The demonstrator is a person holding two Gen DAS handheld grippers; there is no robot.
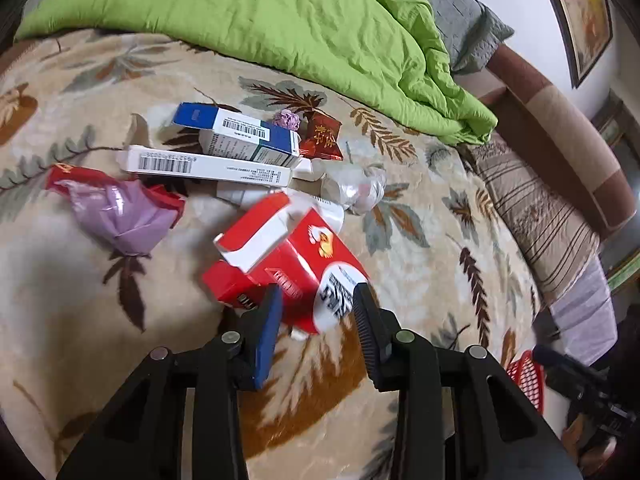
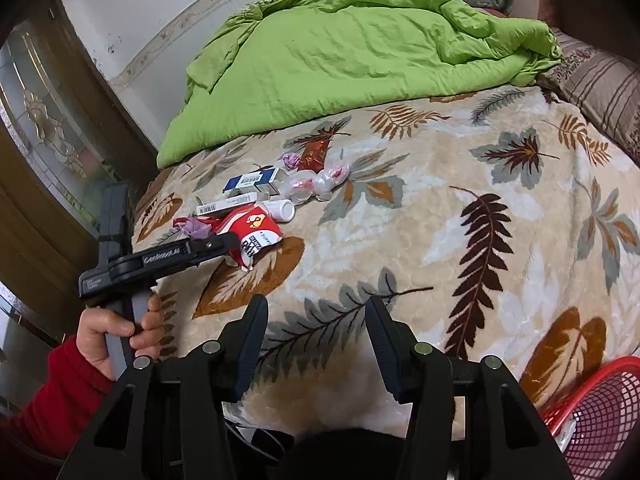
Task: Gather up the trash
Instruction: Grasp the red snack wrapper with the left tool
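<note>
Bedspread point(image 2: 420, 240) bare rightward — red basket point(image 2: 600, 412) at edge

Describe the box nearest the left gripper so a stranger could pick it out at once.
On the leaf-patterned blanket below the green quilt lies a small heap of trash. At its near edge, straddled by the left gripper, is the red and white carton with its flap open. Alone among the boxes it carries a yellow footprint mark; its neighbours are white or blue with barcodes.
</note>
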